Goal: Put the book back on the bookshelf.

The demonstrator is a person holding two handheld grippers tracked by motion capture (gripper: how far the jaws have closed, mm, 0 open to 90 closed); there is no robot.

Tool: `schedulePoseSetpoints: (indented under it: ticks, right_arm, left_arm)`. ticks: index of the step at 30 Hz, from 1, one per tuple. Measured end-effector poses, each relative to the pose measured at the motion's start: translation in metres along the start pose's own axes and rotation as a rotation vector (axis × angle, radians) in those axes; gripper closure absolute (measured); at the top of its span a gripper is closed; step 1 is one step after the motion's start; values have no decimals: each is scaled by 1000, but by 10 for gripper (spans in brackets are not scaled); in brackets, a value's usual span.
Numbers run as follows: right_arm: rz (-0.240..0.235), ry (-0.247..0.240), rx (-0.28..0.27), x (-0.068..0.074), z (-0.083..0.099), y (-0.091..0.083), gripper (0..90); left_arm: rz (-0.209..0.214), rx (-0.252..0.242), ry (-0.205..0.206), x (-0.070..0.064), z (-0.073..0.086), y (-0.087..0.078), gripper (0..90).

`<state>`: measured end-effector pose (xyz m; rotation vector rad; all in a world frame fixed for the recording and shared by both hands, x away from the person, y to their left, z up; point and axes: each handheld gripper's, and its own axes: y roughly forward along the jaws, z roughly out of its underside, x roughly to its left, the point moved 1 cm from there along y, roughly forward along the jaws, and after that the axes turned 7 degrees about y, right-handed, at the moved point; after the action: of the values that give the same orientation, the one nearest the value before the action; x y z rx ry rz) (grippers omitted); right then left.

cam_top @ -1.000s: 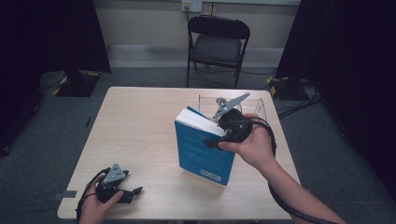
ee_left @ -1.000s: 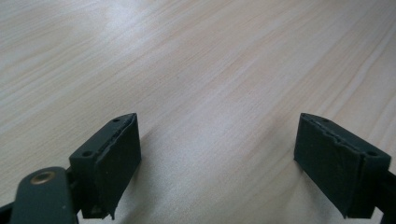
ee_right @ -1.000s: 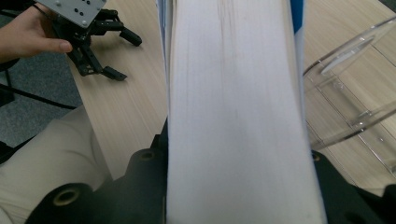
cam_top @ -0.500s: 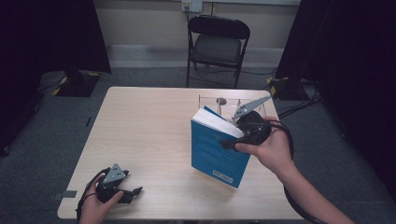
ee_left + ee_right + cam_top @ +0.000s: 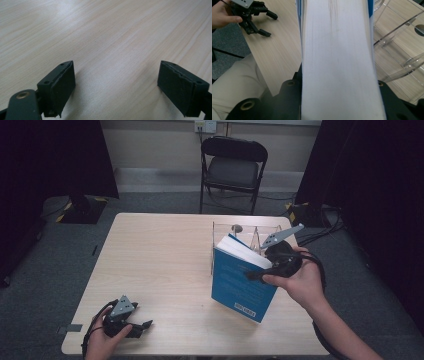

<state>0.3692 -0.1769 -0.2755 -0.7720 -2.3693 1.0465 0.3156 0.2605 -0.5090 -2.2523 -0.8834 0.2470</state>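
A thick blue book (image 5: 240, 282) stands tilted on its lower corner on the wooden table (image 5: 160, 255), right of centre. My right gripper (image 5: 257, 272) is shut on its upper part, from the page side. In the right gripper view the white page block (image 5: 337, 62) runs up between the jaws, with a blue cover edge on each side. My left gripper (image 5: 136, 328) rests at the table's front left corner, open and apart from the book. In the left gripper view my left gripper (image 5: 117, 82) has only bare wood between its pads.
A clear acrylic rack (image 5: 250, 232) stands just behind the book, and its walls (image 5: 397, 37) show beside the pages. A black folding chair (image 5: 232, 170) is beyond the far edge. The left gripper (image 5: 255, 17) lies far off in the right gripper view.
The right gripper has carried the book to the right, closer to the front of the acrylic rack, and tilted it a little more. The left gripper has stayed put.
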Motion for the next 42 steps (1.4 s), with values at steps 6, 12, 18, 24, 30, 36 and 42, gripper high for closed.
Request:
schedulePoseSetpoints:
  ticks: [6, 12, 18, 24, 30, 36, 42]
  right_arm:
    - [7, -8, 7, -4, 6, -5, 619]
    - [19, -8, 5, -10, 12, -9, 619]
    - [32, 20, -1, -17, 17, -14, 619]
    - [46, 34, -1, -23, 23, -19, 619]
    - [58, 61, -12, -29, 30, -25, 619]
    - [69, 68, -9, -32, 36, -29, 619]
    - [85, 88, -16, -37, 42, -33, 619]
  left_arm:
    - [0, 6, 6, 0, 0, 0, 144]
    - [1, 6, 6, 0, 0, 0, 143]
    - [1, 6, 6, 0, 0, 0, 143]
    - [1, 6, 6, 0, 0, 0, 143]
    - [0, 6, 6, 0, 0, 0, 143]
    - [1, 6, 6, 0, 0, 0, 143]
    - [0, 5, 6, 0, 0, 0, 143]
